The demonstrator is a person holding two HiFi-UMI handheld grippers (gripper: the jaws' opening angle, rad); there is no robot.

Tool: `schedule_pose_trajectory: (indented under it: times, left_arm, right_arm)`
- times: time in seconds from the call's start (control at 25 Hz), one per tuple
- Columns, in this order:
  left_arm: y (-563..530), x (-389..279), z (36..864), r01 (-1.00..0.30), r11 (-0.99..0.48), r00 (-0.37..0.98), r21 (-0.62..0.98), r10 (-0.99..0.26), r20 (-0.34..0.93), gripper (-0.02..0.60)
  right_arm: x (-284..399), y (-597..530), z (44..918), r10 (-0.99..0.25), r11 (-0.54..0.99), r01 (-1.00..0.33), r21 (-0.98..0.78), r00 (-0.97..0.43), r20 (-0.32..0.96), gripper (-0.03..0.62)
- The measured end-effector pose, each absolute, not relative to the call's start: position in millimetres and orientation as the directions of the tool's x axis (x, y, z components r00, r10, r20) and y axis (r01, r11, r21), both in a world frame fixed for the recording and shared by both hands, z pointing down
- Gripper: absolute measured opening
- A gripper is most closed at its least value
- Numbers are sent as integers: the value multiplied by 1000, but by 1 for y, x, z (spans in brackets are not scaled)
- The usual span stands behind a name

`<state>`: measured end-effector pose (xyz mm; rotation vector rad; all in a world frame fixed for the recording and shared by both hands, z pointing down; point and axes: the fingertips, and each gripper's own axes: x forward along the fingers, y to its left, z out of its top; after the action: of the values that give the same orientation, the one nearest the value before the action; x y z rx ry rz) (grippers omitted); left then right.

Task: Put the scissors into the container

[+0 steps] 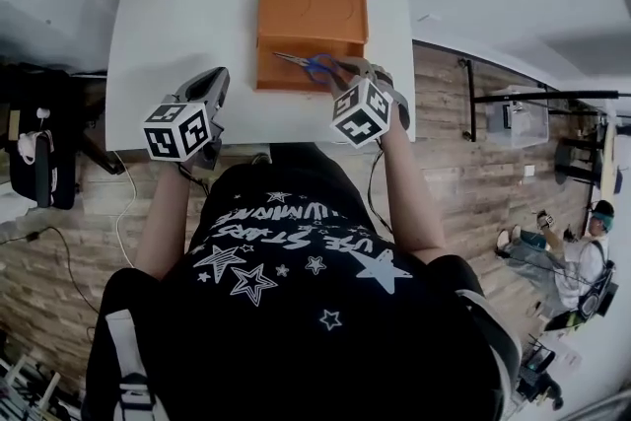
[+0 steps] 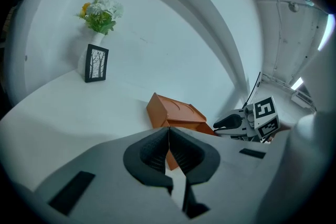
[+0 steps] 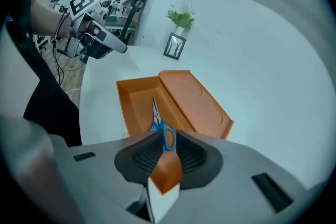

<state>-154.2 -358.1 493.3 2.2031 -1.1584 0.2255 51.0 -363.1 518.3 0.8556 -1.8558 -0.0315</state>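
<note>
Scissors (image 3: 155, 113): blue handles, slim silver blades closed.

Extends the left forearm (image 1: 163, 212) and the right forearm (image 1: 409, 182), both bare, forward toward the container (image 1: 311, 10). Holds the left gripper (image 1: 217, 82) to the left of the container, near its front corner and apart from it, jaws pressed together on nothing. Holds the right gripper (image 1: 340, 71) at the container's front right edge, jaws pointing in over the open tray and clamped on the blue handle of the scissors (image 1: 308, 63). Carries both grippers with marker cubes uppermost.
</note>
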Motion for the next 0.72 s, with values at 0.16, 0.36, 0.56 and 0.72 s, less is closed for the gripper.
schedule_pose_trajectory:
  times: [0.16, 0.36, 0.56, 0.72]
  left_arm:
    - [-341, -146, 491, -770, -452, 628, 451, -658, 414, 20]
    - [-326, -136, 499, -753, -470, 651, 461, -631, 422, 20]
    - [-322, -125, 504, -749, -470, 657, 468, -614, 436, 20]
    - [-315, -107, 505, -758, -475, 649, 447, -617, 445, 20]
  right_arm:
    - [52, -341, 507, -618, 692, -601, 400, -205, 759, 94]
    - [60, -320, 508, -643, 658, -638, 401, -199, 740, 83]
    - [75, -305, 509, -650, 630, -672, 388, -184, 737, 78]
    - [93, -291, 508, -664, 604, -703, 376, -184, 725, 72]
